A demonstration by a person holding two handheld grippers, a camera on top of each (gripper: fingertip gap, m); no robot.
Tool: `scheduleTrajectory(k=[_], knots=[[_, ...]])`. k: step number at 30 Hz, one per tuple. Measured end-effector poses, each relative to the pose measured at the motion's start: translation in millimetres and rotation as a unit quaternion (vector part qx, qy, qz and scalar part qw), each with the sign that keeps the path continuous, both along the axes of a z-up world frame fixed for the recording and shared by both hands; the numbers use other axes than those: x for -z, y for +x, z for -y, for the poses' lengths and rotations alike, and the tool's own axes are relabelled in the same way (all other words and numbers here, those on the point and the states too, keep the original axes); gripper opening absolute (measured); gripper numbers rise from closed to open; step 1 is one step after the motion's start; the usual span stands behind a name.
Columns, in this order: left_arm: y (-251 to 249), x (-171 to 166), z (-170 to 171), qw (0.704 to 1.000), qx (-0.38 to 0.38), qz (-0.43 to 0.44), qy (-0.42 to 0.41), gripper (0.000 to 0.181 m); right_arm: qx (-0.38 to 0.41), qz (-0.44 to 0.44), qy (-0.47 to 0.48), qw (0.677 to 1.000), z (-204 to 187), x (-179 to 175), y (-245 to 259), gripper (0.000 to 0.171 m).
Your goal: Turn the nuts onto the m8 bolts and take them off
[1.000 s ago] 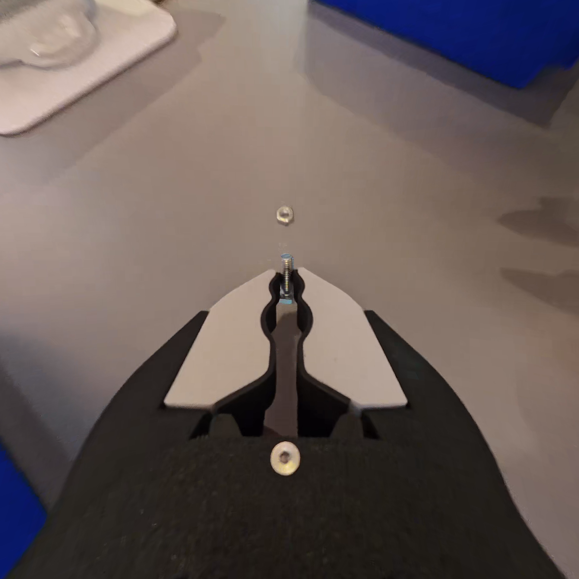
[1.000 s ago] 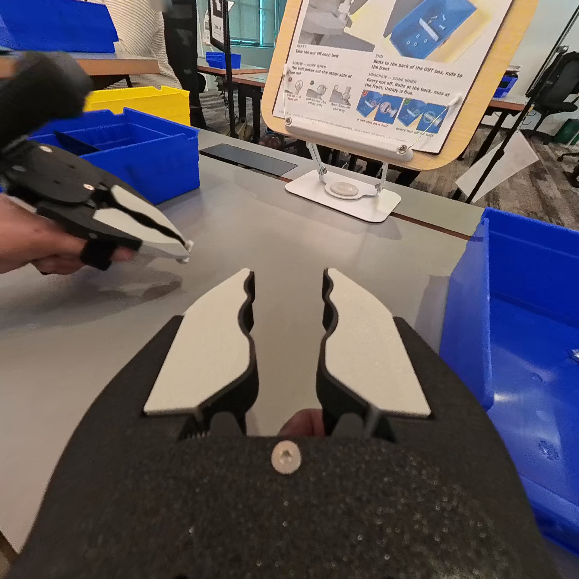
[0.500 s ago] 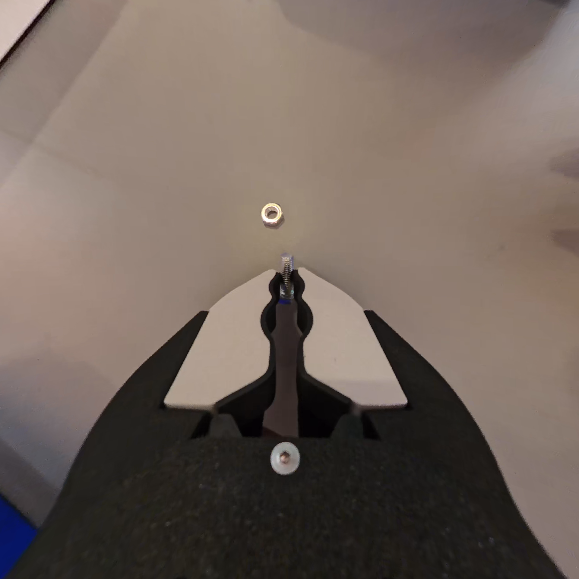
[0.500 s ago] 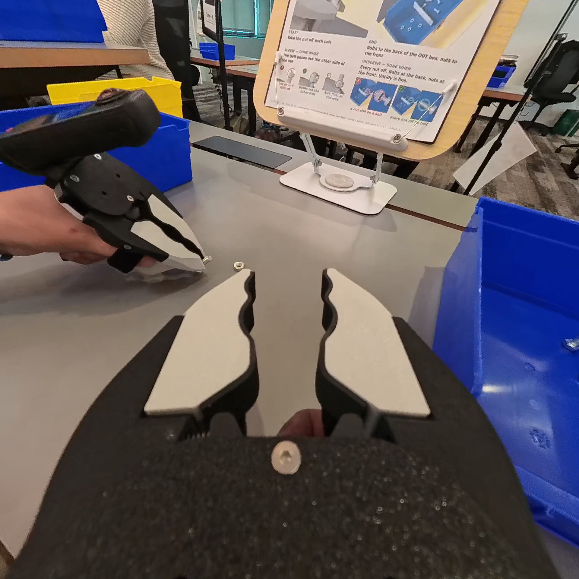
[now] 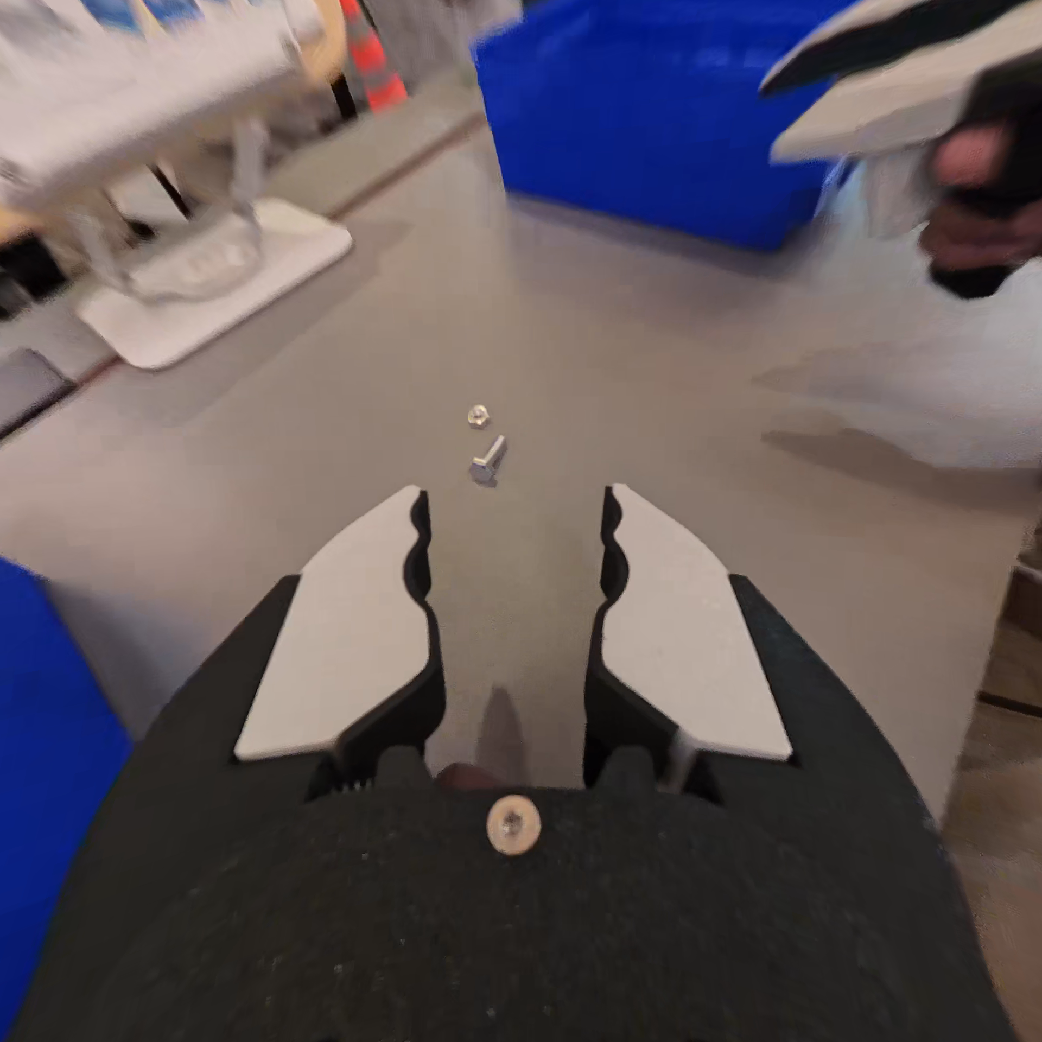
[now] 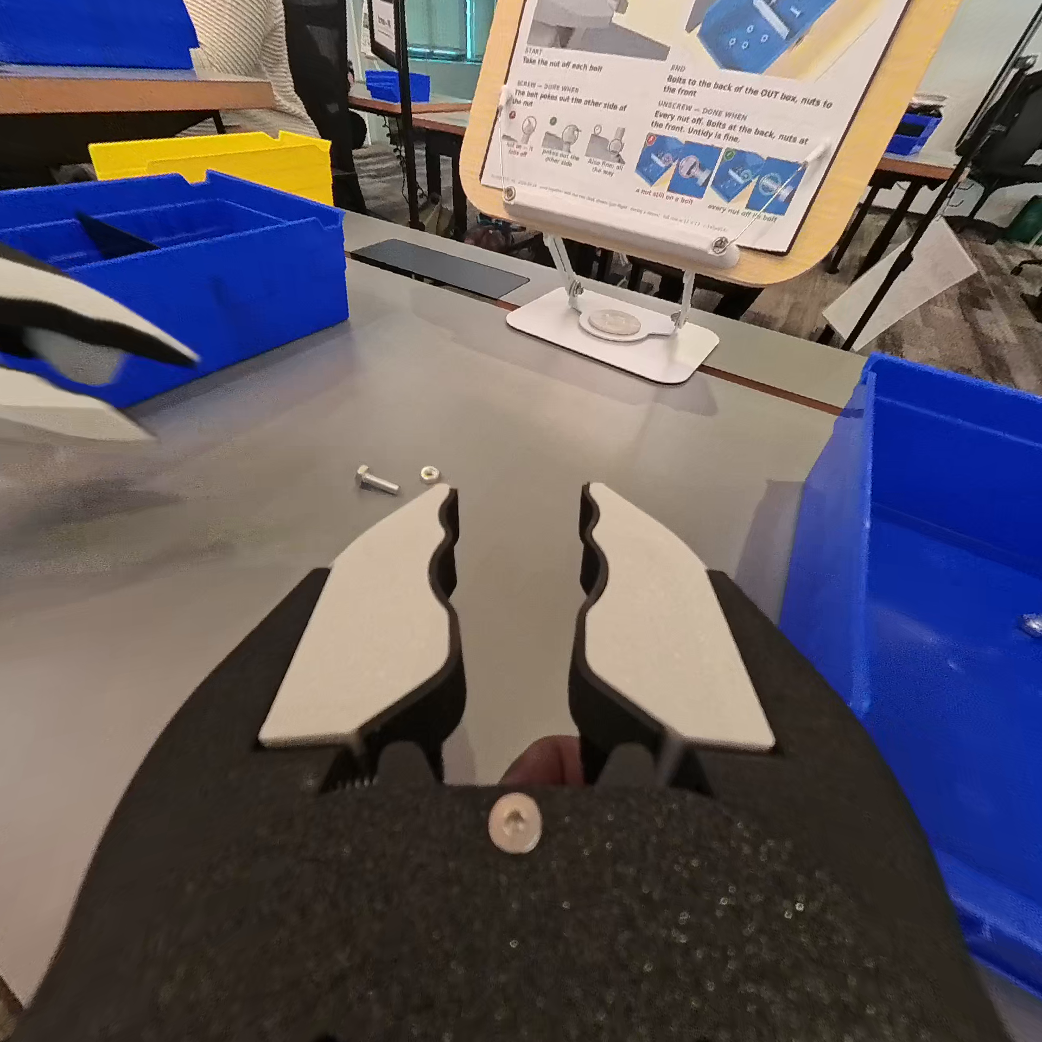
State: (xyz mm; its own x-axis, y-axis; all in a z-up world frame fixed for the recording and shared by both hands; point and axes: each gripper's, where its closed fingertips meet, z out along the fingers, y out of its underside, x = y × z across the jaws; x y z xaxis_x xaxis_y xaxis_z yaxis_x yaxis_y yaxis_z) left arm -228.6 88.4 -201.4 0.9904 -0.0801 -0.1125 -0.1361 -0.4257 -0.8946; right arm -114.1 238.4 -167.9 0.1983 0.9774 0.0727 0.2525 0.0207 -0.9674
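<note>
A silver hex bolt [image 5: 488,462] lies on its side on the grey table [image 5: 338,479], with a loose silver nut [image 5: 478,416] just beyond it. Both also show in the right wrist view, the bolt [image 6: 376,482] left of the nut [image 6: 430,473]. My left gripper [image 5: 513,496] is open and empty, raised a little behind the bolt. It also shows blurred at the left edge of the right wrist view [image 6: 135,389]. My right gripper [image 6: 517,493] is open and empty, hovering just right of the nut. It also shows at the top right of the left wrist view [image 5: 789,101].
A blue bin [image 6: 930,564] stands at the right with a small metal part inside [image 6: 1032,625]. Another blue bin [image 6: 214,282] and a yellow bin [image 6: 225,160] stand at the back left. An instruction board on a white stand [image 6: 614,332] is at the back. My left gripper is the nearer one to the bolt [image 6: 376,482]: about 12 cm, against 20 cm.
My left gripper opened and let go of the bolt, which now lies on the table next to the nut. The left gripper then lifted and pulled back. The right gripper stayed open.
</note>
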Motion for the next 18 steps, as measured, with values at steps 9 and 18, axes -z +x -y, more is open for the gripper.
scheduleTrajectory(k=[9, 18], knots=[[29.0, -5.2, 78.1, 0.997, -0.042, -0.028, 0.062, 0.073, 0.006, 0.011, -0.010, 1.000, 5.7, 14.5, 7.8, 0.041], [13.0, 25.1, 27.3, 0.999, 0.029, -0.026, -0.027, 0.069, 0.005, 0.005, -0.007, 1.000, 13.7, 9.2, 10.8, 0.040]])
